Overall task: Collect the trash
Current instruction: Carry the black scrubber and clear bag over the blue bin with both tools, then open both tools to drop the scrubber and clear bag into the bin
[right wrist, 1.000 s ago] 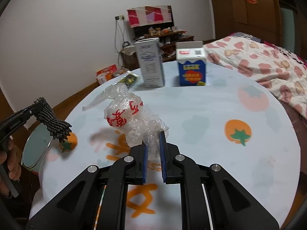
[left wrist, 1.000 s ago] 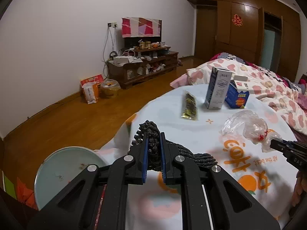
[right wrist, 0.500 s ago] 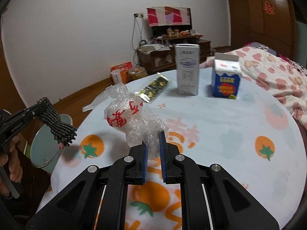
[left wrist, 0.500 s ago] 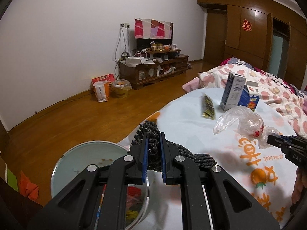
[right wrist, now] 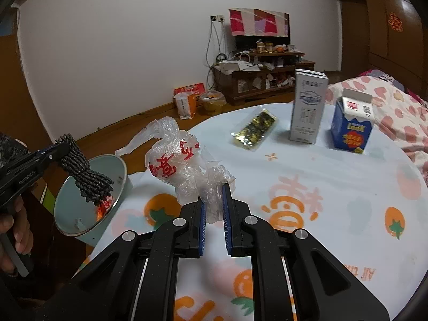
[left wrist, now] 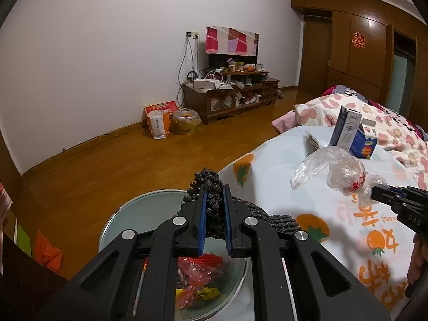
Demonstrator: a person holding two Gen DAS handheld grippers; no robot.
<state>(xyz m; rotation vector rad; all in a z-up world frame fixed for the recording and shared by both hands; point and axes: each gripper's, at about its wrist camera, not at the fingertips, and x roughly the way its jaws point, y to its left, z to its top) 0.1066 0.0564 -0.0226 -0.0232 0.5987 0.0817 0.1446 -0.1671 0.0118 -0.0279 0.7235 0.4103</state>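
My left gripper (left wrist: 213,190) is shut on a bundle of dark braided rope (left wrist: 278,220). In the right wrist view that rope (right wrist: 85,179) hangs from the left gripper (right wrist: 62,144) over the mouth of a pale green trash bin (right wrist: 77,214). Red and yellow wrappers lie inside the bin (left wrist: 139,214). My right gripper (right wrist: 213,192) is shut on a crumpled clear plastic bag (right wrist: 174,160) with red characters, held above the round table (right wrist: 334,187). The bag (left wrist: 345,174) and the right gripper (left wrist: 374,191) also show in the left wrist view.
A gold-green wrapper (right wrist: 254,129), a tall white carton (right wrist: 307,109) and a blue carton (right wrist: 351,128) stand on the table's far side. A bed with a floral quilt (right wrist: 396,107) lies beyond. A person's hand (right wrist: 16,227) grips the left tool. A wooden cabinet (left wrist: 232,96) lines the far wall.
Both grippers have travelled left across the table toward the bin. The rope, earlier above the tablecloth, now hangs over the bin's mouth. Both grips are unchanged.
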